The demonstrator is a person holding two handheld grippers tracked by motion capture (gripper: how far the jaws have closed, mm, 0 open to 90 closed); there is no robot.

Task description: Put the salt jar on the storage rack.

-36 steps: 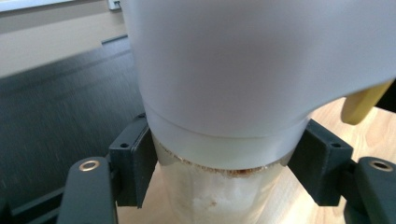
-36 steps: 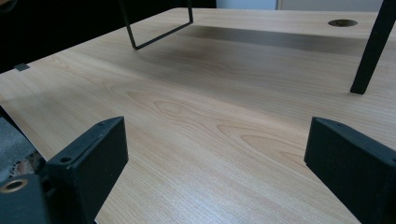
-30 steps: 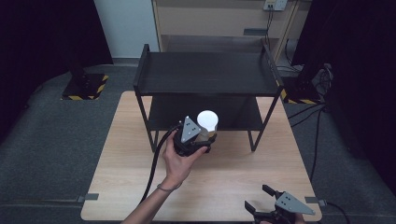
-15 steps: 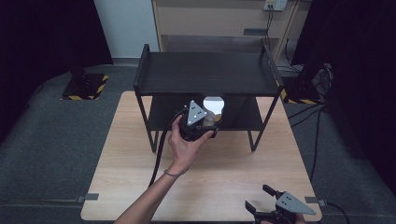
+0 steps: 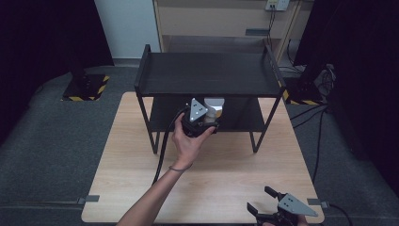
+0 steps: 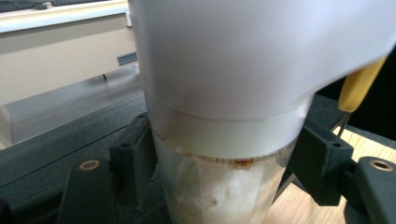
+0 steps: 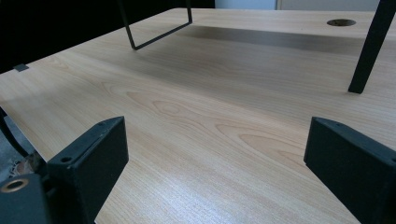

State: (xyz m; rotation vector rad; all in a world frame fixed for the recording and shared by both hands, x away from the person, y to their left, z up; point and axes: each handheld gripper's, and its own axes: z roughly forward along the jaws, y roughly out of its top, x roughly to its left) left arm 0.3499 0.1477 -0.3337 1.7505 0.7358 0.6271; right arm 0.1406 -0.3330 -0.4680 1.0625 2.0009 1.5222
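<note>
Change: the left gripper has gone farther toward 12 o'clock than half a second ago; the jar it carries now sits under the front edge of the rack's top shelf, where a second ago it was out over the table in front of the rack.
Right side: the right gripper lies as before at the table's 5 o'clock corner.
Left jaws: pinching the jar, one on each side of its clear body just below the white lid, as the left gripper view shows.
Right jaws: spread wide over bare wood, nothing between them.
Jar place: in the left gripper, at the rack's front middle, level with the gap between the two shelves; whether it touches the lower shelf I cannot tell.
Left gripper view adds: white powdery contents inside the clear wall, a brownish ring of residue under the lid, a yellow tab at 2 o'clock of the lid, and the dark shelf behind at 9 o'clock.
Right gripper view adds: wood grain close up, a rack leg at 1 o'clock, and a round hole in the tabletop at 12 o'clock.
High view adds: the person's left hand wrapped round the gripper, its cable trailing toward 6 o'clock.
Count: one jar, one rack with two shelves, two grippers, one table.
</note>
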